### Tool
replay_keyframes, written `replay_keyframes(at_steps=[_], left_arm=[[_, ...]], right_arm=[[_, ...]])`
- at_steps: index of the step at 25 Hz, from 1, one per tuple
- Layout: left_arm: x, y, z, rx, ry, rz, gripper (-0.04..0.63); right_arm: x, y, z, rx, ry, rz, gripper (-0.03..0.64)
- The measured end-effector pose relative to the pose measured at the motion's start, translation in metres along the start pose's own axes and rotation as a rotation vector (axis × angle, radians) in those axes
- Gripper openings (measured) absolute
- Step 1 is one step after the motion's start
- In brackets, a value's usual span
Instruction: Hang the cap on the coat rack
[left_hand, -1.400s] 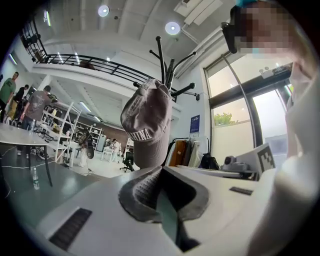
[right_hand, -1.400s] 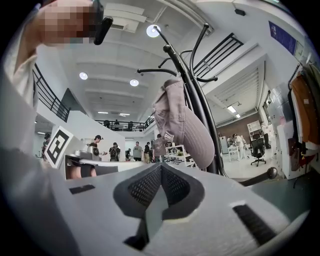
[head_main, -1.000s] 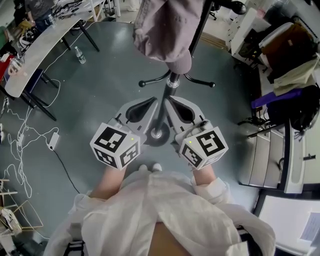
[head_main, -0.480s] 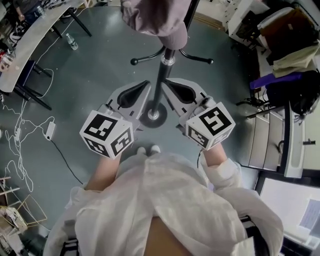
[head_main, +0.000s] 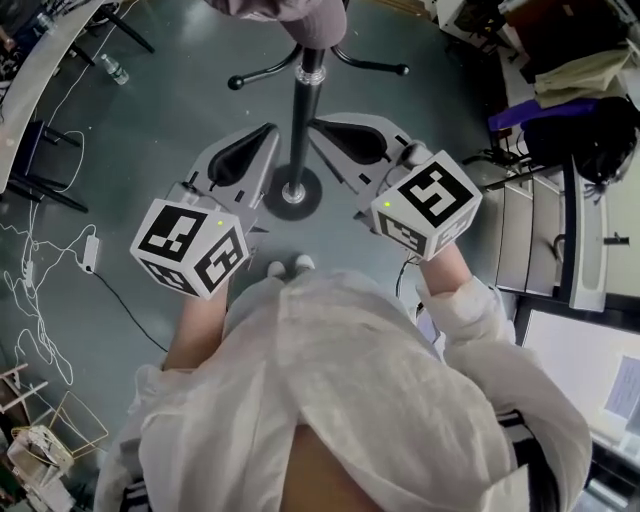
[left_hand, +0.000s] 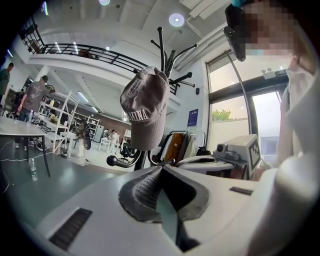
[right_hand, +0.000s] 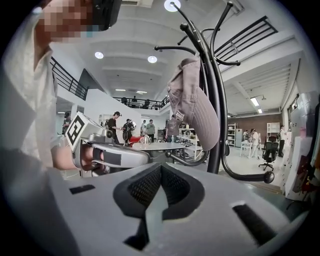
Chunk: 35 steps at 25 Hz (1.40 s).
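Observation:
A mauve baseball cap (left_hand: 145, 115) hangs on an upper hook of the black coat rack (left_hand: 167, 50), its brim pointing down. The right gripper view shows the cap (right_hand: 192, 105) against the rack's pole (right_hand: 215, 115). In the head view only the cap's lower edge (head_main: 295, 10) shows at the top, above the pole (head_main: 303, 110) and round base (head_main: 292, 190). My left gripper (head_main: 272, 130) and right gripper (head_main: 322, 125) flank the pole below the cap, apart from it. Both are shut, with nothing between the jaws (left_hand: 161, 167) (right_hand: 161, 167).
The rack's low curved arms (head_main: 250, 75) stick out near my grippers. A long table (head_main: 40, 70) and a water bottle (head_main: 113, 68) stand at the left, cables (head_main: 40, 280) trail over the floor, and desks with bags (head_main: 590, 110) line the right. People stand far behind.
In the head view the rack and cap have slid toward the top edge. Both grippers have drawn back and spread slightly, the right one sinking a little. The cap stays on its hook.

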<state>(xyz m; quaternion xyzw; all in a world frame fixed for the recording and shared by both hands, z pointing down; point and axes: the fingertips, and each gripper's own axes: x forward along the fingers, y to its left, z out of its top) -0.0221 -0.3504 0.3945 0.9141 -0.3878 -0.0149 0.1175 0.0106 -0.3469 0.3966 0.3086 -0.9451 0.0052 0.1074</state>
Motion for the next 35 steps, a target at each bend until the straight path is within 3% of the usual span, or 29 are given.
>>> replay_keyframes(at_steps=[10, 24, 35], left_arm=[[-0.005, 0.001, -0.012, -0.06, 0.002, -0.017, 0.015], [-0.001, -0.006, -0.022, -0.05, 0.094, -0.014, 0.015], [-0.001, 0.002, -0.024, -0.05, 0.08, -0.014, 0.015]], right_arm=[[0.002, 0.014, -0.005, -0.073, 0.082, 0.056, 0.002], [0.008, 0.023, -0.005, -0.1, 0.088, 0.105, 0.002], [0.013, 0.021, -0.008, -0.112, 0.09, 0.116, 0.002]])
